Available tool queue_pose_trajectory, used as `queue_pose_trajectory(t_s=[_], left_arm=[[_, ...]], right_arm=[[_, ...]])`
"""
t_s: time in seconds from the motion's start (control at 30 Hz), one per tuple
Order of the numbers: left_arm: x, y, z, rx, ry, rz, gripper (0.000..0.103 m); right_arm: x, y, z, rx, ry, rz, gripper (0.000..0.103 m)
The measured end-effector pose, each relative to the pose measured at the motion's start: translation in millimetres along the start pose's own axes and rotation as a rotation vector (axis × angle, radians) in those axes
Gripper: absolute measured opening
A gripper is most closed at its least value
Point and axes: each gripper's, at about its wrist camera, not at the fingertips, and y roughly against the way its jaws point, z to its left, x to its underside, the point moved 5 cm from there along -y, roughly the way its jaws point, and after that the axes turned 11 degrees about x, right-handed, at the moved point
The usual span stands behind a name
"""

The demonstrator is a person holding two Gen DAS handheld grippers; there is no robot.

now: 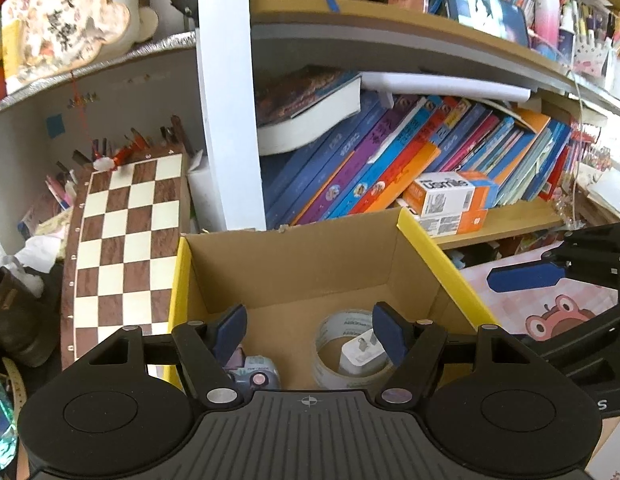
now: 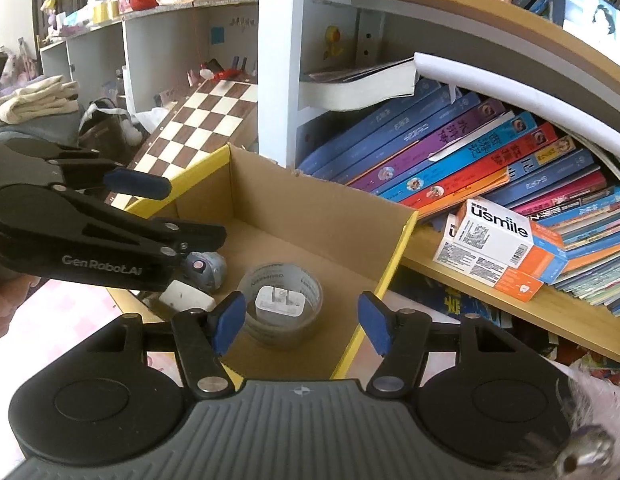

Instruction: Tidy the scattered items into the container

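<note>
A cardboard box [image 1: 433, 248] with a yellow rim stands open in front of the bookshelf. Inside lie a clear tape roll [image 1: 333, 328] with a white charger plug [image 1: 361, 352] standing in its hole, and a small purple toy [image 1: 254, 374]. My left gripper [image 1: 310, 334] hangs open over the box's near side, holding nothing. In the right wrist view the box [image 2: 393, 264], tape roll [image 2: 306, 280], charger [image 2: 280, 300], toy [image 2: 204, 266] and another white block [image 2: 186, 298] show. My right gripper [image 2: 302, 322] is open and empty above the box's near corner, with the left gripper [image 2: 178, 212] to its left.
A chessboard [image 1: 126, 232] leans left of the box. Behind stands a white shelf post [image 1: 230, 120], with slanted books [image 1: 389, 160] and an orange-white usmile carton [image 2: 497, 248] on the wooden shelf. A pink frog-print surface [image 1: 549, 312] lies right. A fluffy keyring [image 2: 589, 440] sits by the right gripper.
</note>
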Motion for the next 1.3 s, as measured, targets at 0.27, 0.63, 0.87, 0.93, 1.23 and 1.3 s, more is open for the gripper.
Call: queue_pose_trajectory(t_s=[0.27,0.63,0.87,0.93,1.23,1.3], left_arm=[[5.3,28.9,-12.5,-0.005,0.025,-0.041,0.072],[38.0,62.5,-44.5,-0.002,0.099,-0.065,0.072],[58.2,74.0,-62.1,-0.011,0.093,-0.047,0.072],[64.4,75.2,-66.0,-0.016,0.093,-0.038,0.072],[82.9,80.3,-78.8,-0.047,0.093,-0.026,0.073],[85.1,81.5,-80.3,-0.058,0.093,-0.029,0.073]], right_arm=[[9.9,24.4,-4.7,0.017,-0.036,-0.013,0.062],[42.3,60.5,-4.0,0.035,-0.068,-0.012,0.066],[73.1,80.9,-2.0,0.055,-0.073,0.003,0.069],[82.0,83.0,-3.6,0.068,-0.091,0.013,0.069],[114.4,86.7,-15.3,0.139,-0.182,0.052,0.071],[118.0,88.0,-16.3,0.152,-0.188,0.053,0.072]])
